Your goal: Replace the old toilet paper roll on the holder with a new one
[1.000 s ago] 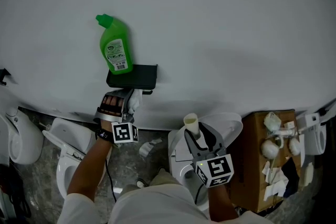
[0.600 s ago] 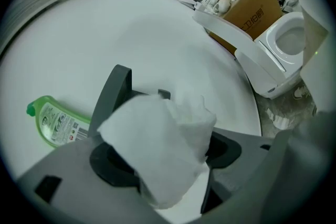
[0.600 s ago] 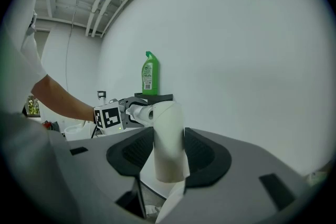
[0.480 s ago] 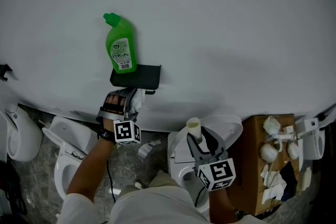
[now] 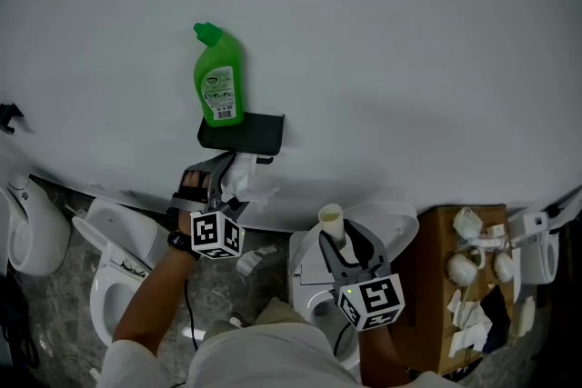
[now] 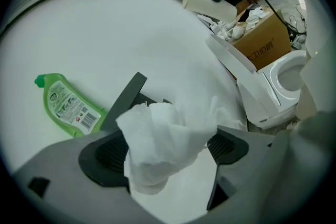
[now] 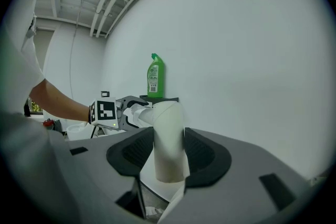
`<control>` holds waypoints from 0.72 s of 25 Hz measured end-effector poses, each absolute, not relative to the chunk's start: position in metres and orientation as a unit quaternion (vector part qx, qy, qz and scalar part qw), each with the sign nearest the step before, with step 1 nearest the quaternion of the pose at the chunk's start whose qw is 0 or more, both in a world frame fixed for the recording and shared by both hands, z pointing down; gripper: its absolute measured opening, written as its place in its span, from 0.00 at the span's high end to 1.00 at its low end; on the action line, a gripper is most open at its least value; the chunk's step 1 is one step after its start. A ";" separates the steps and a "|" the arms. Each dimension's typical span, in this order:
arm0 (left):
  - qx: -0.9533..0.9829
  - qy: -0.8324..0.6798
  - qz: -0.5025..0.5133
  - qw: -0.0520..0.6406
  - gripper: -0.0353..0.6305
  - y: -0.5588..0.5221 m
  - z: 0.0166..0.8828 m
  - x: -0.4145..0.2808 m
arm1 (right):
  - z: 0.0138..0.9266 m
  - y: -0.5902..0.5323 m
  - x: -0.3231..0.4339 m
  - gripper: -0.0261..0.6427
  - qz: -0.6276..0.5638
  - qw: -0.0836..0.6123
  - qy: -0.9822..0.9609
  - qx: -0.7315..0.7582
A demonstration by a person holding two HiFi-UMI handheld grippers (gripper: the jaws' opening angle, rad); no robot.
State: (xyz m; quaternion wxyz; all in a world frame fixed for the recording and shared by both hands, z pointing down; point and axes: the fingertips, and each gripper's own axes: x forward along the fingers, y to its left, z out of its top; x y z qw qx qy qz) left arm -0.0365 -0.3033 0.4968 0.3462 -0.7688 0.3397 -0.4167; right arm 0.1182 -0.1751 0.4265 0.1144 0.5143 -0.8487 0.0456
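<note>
Left gripper (image 5: 218,175) stands wide open just below the black wall-mounted holder shelf (image 5: 245,132). Its jaws have just been opening, and a crumpled wad of white tissue paper (image 6: 163,139) sits between them, loose rather than pinched as far as I can read from my station. A green plastic cleaner bottle (image 5: 218,86) stands upright on top of that shelf, against the white wall. My right gripper (image 5: 344,243) is held near the white toilet (image 5: 396,223), well apart from the holder, with its jaws closed around a pale cardboard tube (image 7: 169,134), upright and bare of paper. I take this tube to be the spent core of the old roll. On that reading, the removal half of the job looks done: the core is off the holder and in my grip, and only the tissue scrap hangs about the holder. No full roll shows on the holder in any view, so the fitting is all left to do. White rounded bundles lie on the brown cardboard box (image 5: 436,286) at the right; whether one is the fresh roll I cannot tell.
</note>
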 end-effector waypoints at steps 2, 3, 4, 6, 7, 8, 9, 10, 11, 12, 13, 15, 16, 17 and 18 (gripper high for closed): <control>-0.775 0.334 -0.418 0.336 0.26 -0.292 0.500 -0.042 | 0.425 -0.174 0.116 0.68 0.044 0.115 -0.850 0.513; -0.777 0.330 -0.421 0.331 0.26 -0.286 0.504 -0.045 | 0.425 -0.174 0.115 0.68 0.043 0.115 -0.850 0.512; -0.779 0.328 -0.422 0.326 0.26 -0.280 0.508 -0.048 | 0.425 -0.174 0.114 0.68 0.042 0.115 -0.850 0.512; -0.782 0.332 -0.420 0.320 0.26 -0.268 0.513 -0.058 | 0.425 -0.173 0.111 0.68 0.042 0.115 -0.851 0.510; -0.783 0.337 -0.417 0.317 0.26 -0.262 0.514 -0.064 | 0.425 -0.172 0.109 0.68 0.042 0.115 -0.852 0.509; -0.783 0.343 -0.414 0.312 0.26 -0.256 0.516 -0.071 | 0.424 -0.172 0.107 0.69 0.042 0.115 -0.853 0.507; -0.784 0.351 -0.412 0.304 0.26 -0.251 0.517 -0.078 | 0.423 -0.171 0.105 0.69 0.042 0.114 -0.854 0.506; -0.784 0.359 -0.410 0.296 0.26 -0.246 0.520 -0.086 | 0.423 -0.170 0.104 0.69 0.042 0.113 -0.855 0.505; -0.785 0.367 -0.409 0.287 0.26 -0.241 0.522 -0.093 | 0.422 -0.169 0.102 0.69 0.042 0.113 -0.856 0.503; -0.785 0.373 -0.408 0.280 0.26 -0.236 0.525 -0.099 | 0.422 -0.169 0.100 0.69 0.041 0.113 -0.857 0.501; -0.785 0.379 -0.407 0.274 0.26 -0.233 0.527 -0.105 | 0.422 -0.168 0.098 0.69 0.041 0.114 -0.858 0.500; -0.786 0.394 -0.400 0.259 0.26 -0.227 0.529 -0.114 | 0.423 -0.167 0.092 0.69 0.039 0.117 -0.860 0.495; -0.788 0.405 -0.392 0.248 0.26 -0.224 0.528 -0.119 | 0.423 -0.167 0.089 0.69 0.038 0.119 -0.861 0.493; -0.791 0.417 -0.381 0.235 0.26 -0.222 0.526 -0.124 | 0.423 -0.166 0.086 0.69 0.036 0.122 -0.863 0.490; -0.794 0.429 -0.368 0.222 0.26 -0.221 0.523 -0.128 | 0.423 -0.166 0.083 0.69 0.034 0.123 -0.864 0.487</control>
